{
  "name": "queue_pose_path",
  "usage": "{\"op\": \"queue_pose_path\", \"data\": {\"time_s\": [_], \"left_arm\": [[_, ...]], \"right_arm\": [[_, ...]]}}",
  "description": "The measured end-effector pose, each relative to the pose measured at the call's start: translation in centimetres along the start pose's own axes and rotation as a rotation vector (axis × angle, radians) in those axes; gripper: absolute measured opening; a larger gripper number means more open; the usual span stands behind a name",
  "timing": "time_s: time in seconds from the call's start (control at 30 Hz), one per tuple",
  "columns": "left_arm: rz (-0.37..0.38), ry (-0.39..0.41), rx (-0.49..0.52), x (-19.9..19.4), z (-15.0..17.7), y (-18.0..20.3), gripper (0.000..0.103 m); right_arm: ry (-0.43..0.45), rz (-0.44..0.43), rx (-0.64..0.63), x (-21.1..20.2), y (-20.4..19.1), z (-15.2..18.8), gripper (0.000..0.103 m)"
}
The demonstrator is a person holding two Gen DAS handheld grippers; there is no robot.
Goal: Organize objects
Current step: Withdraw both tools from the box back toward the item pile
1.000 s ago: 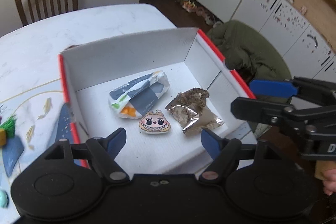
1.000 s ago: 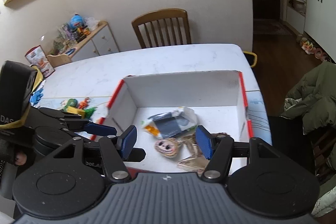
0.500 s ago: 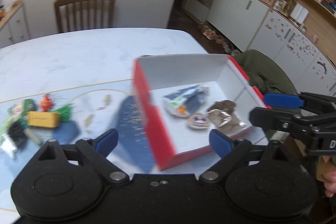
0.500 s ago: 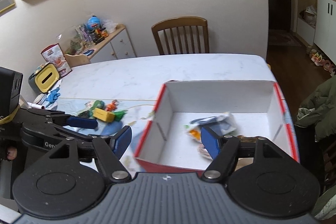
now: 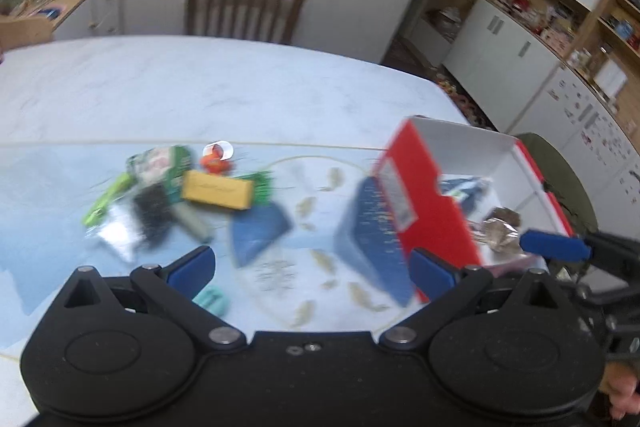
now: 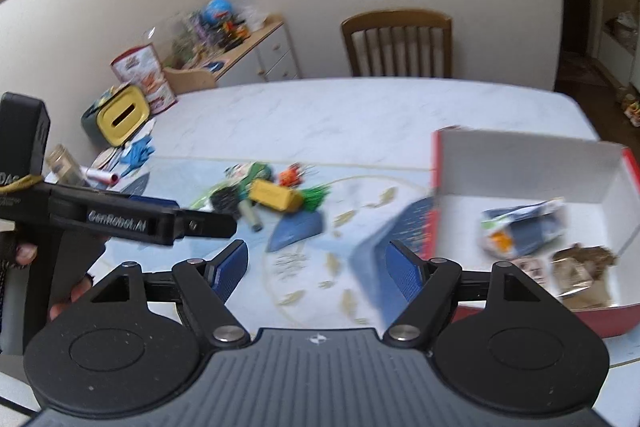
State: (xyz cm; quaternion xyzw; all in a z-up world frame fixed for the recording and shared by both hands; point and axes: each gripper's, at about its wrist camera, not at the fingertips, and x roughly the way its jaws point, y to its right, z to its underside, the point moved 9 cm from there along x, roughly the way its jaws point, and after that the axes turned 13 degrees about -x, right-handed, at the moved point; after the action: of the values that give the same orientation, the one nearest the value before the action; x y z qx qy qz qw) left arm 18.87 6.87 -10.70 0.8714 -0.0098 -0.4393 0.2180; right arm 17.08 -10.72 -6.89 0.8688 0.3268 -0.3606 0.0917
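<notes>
- The left gripper (image 5: 312, 269) is held wide open above the worktop (image 5: 200, 95), and nothing is held or touched by it.
- The right gripper (image 6: 316, 267) is also spread wide open and is empty; it is held above the patterned mat (image 6: 320, 267).
- A hand (image 6: 24, 251) can be seen on the left gripper's handle in the right wrist view.
- A pile of small toys (image 5: 180, 187) is spread on the mat, well apart from both grippers.
- In the pile a yellow block (image 5: 218, 190) is laid flat, with its long side running left to right and tipped a little down to the right.
- A green clip (image 5: 106, 199) is laid slanted beside it, and an orange toy (image 5: 216, 163) is set just behind the block.
- The red box (image 6: 532, 227) is set at the right side of the worktop, with its open top facing up.
- A blue and white packet (image 6: 524, 227) and a brown foil bag (image 6: 580, 275) are laid inside the box.
- Half a second ago the box was seen near the middle of the left view; now it is seen far to the right, and the toys are seen in the middle.
- Both views are more blurred than before, and both grippers are kept open as before.
</notes>
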Motion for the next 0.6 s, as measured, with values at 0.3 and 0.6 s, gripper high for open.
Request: {"op": "queue_pose_path", "data": {"time_s": [0.3,0.6], "left_arm": [[-0.083,0.004,-0.092,1.7,-1.9,-9.7,0.103],[-0.126,0.034,0.016,5.1,-3.6,-13.4,0.102]], "right_arm": [[-0.103,-0.012,-0.065,6.3,-5.8,0.4,0.076],[-0.211,0.002,-0.096,13.4,-8.0,2.0,0.076]]}}
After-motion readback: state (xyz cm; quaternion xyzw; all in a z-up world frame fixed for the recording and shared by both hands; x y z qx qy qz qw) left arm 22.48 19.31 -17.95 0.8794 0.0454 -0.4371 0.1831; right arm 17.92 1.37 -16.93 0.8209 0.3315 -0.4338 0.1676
